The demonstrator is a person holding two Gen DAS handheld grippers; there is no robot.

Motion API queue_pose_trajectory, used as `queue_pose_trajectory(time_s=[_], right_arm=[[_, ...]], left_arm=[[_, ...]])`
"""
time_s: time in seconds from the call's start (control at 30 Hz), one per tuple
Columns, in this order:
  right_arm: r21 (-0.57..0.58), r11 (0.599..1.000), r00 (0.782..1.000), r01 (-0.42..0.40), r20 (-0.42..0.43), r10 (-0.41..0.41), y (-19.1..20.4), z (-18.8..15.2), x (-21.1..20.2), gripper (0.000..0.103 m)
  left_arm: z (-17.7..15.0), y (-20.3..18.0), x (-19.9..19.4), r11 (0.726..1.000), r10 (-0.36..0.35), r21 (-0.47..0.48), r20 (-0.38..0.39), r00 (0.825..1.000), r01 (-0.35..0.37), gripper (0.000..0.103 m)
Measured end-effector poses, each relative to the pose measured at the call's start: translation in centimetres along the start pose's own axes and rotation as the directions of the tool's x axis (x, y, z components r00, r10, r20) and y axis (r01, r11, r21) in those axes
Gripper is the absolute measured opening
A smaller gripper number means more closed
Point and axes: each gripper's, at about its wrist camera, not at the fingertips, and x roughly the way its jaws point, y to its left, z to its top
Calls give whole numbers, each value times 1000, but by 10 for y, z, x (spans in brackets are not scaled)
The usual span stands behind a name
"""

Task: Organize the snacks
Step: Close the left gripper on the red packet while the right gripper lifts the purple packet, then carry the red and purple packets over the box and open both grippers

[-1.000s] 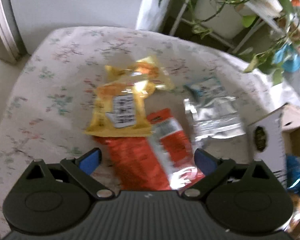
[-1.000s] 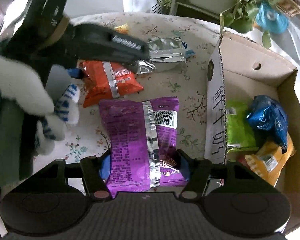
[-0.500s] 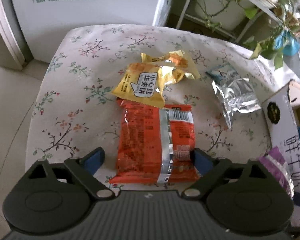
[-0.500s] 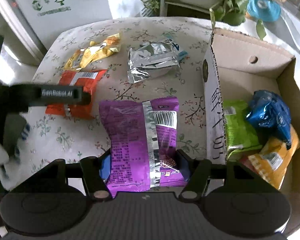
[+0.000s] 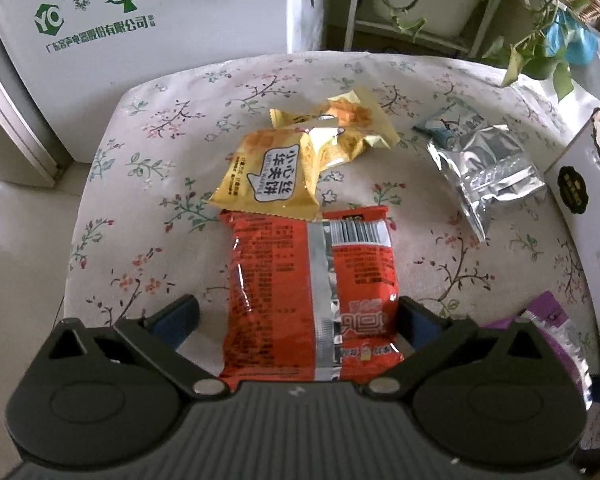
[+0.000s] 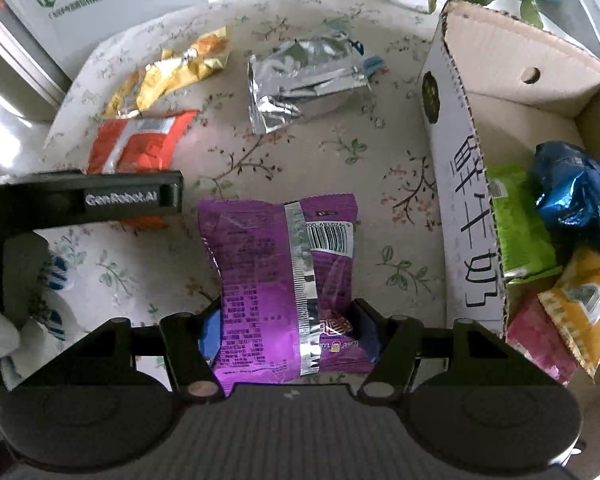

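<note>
Purple packet (image 6: 288, 284) bottom behind tongs (image 6: 288, 332).

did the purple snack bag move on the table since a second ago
No. The purple snack bag lies in the same spot beside the cardboard box, right gripper fingers on both its sides.

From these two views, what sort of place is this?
Probably a home, not a lab: a floral cloth covers the small table, potted vines hang behind it, a white appliance stands close, and snacks go into a reused carton.
</note>
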Motion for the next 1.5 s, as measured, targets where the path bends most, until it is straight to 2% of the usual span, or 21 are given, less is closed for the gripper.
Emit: queue_pose_trajectory(time_s=[0.17,0.23,0.4,0.5,0.57,0.67,0.73,0.83,1.0,1.5], right_arm=[[-13,999,999,37,15,-36,3,1,7,74],[-16,999,999,42,17,-42,4,1,8,79],[-45,996,997,74,25,-73,10,2,14,84],[-37,997,997,70,23,-69,8,2,15,83],[-46,996,997,70,32,-69,10,1,13,72],[-60,996,997,64,39,-61,11,1,10,71],[-64,996,997,65,48,-62,12,1,8,69],[-58,997,995,59,89,-54,12,4,-2,69],[-20,999,989,46,144,-43,8,11,-17,69],[43,999,955,0,297,-13,1,30,-60,69]], left_arm=[[0,0,-1,1000,2,3,-1,1000,-2,103],[-1,0,-2,1000,0,9,0,1000,0,103],[-1,-1,-2,1000,-1,18,1,1000,1,103],[-2,-2,-2,1000,0,19,-1,1000,0,103],[-3,-3,-3,1000,-3,24,1,1000,3,102],[-5,-3,-8,999,-17,36,20,1000,16,89],[-5,-5,-14,998,-31,55,30,999,29,72],[-5,-4,-19,998,-45,52,36,998,43,66],[-4,6,-27,997,-72,12,42,996,72,65],[-1,17,-64,996,-73,-36,148,986,79,65]])
